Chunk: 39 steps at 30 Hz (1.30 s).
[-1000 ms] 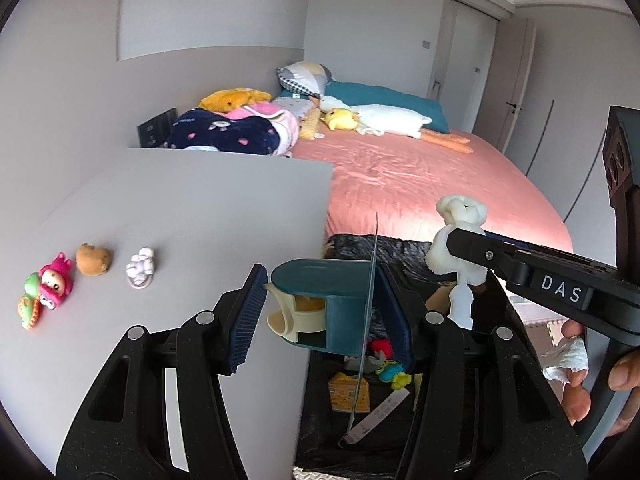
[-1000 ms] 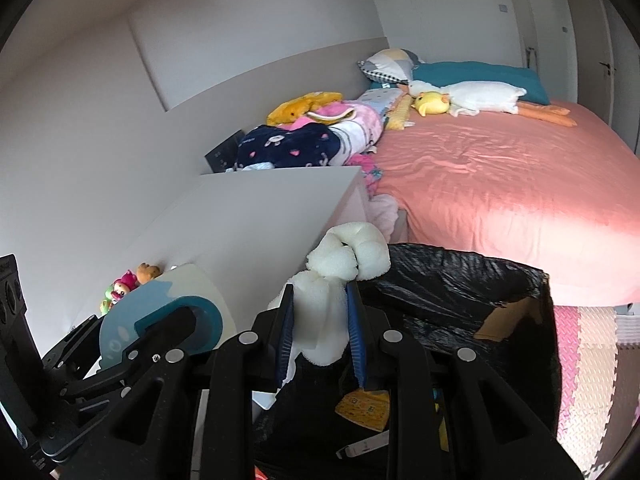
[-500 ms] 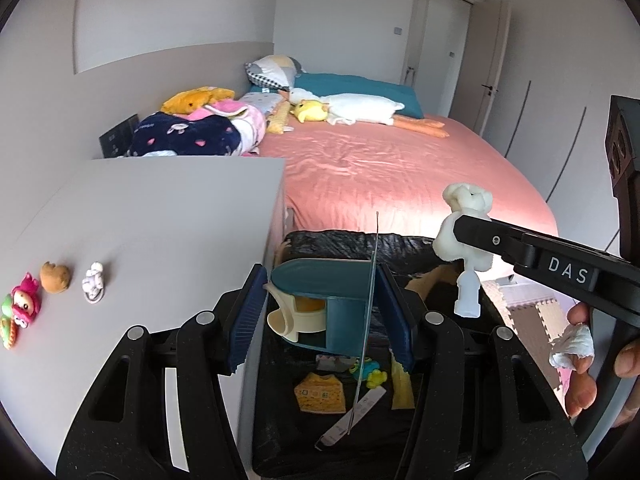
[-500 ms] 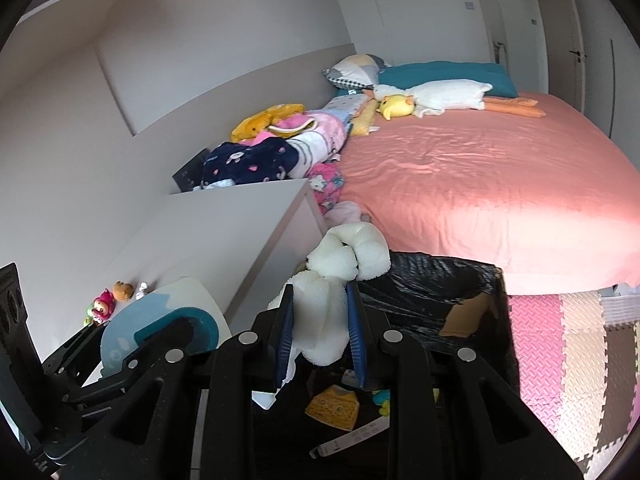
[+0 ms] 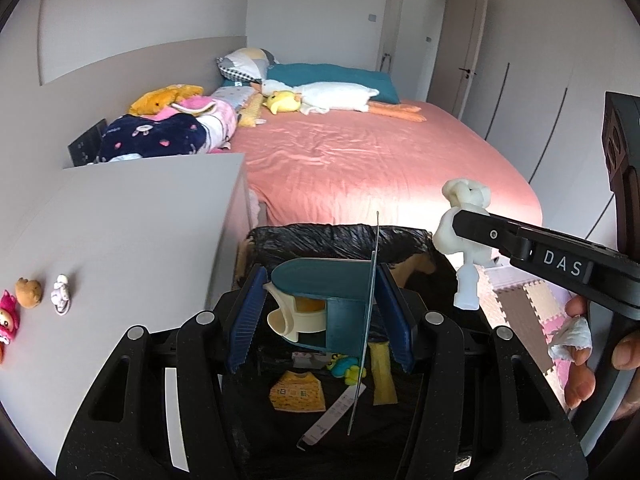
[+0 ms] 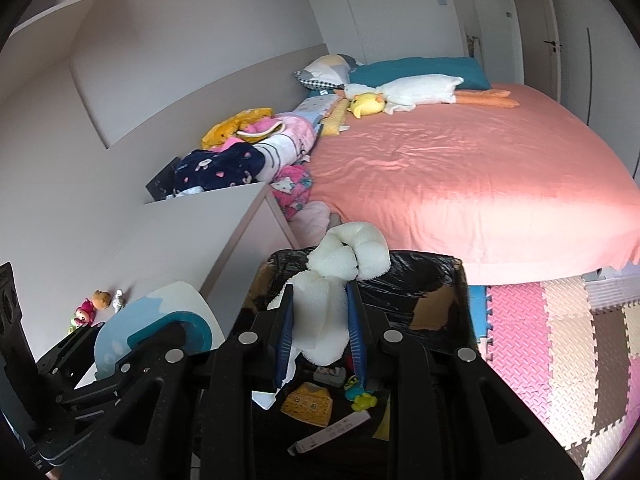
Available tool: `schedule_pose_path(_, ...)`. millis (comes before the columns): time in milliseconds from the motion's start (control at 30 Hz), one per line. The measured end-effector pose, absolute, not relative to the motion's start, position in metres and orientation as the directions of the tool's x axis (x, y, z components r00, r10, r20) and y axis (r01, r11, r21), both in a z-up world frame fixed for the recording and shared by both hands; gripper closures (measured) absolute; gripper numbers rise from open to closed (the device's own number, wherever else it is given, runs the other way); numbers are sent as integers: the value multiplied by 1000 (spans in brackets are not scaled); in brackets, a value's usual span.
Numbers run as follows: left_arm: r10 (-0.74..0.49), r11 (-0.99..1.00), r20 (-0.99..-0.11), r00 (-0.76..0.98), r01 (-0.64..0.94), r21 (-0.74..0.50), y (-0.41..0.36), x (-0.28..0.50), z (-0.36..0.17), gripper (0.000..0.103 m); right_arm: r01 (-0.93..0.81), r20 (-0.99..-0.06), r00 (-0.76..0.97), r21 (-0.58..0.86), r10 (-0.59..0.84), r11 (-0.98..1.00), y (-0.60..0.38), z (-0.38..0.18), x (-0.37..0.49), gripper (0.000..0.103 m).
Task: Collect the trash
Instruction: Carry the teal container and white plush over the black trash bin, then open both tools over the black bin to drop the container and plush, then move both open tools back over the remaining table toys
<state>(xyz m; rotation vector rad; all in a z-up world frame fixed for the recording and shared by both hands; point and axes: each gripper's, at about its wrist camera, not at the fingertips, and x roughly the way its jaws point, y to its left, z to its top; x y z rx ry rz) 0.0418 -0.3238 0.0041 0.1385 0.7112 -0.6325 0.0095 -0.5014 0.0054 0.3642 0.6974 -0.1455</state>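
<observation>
My left gripper [image 5: 320, 316] is shut on a teal plastic package [image 5: 332, 304] with a cream part inside, and holds it over a bin lined with a black bag [image 5: 320, 236]. My right gripper [image 6: 320, 332] is shut on a white foam piece [image 6: 324, 316] above the same bin [image 6: 420, 276]. The foam also shows in the left wrist view [image 5: 464, 224], at the right over the bin's rim. Several scraps of trash [image 5: 298, 392] lie in the bin's bottom. The left gripper's package shows in the right wrist view [image 6: 160, 328], at lower left.
A white cabinet top [image 5: 120, 232] at the left carries small toys [image 5: 28, 292]. A pink bed [image 5: 360, 160] with plush toys and blankets lies beyond the bin. Foam floor mats [image 6: 560, 340] lie to the right.
Both grippers have moved right, from beside the cabinet to above the bin, each still holding its item. More of the bin's inside shows now.
</observation>
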Motion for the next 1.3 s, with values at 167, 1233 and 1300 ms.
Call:
schedule_pose_path(167,-502,791,-664,555,605,-92,-333,43,1,49,277,-663,748,272,-29,921,-512,1,7,77)
schedule_pose_path(1233,-397,862,-708,584,503,-68,-305,61,-13,6,294,-688,723,219,-67,930,-500,-8,19,25)
schedule_pose_path(1300,-392,865,-709,586,497,-67,-302,62,-13,6,286,-689,723,220,-60,933,-495,-8,22,25)
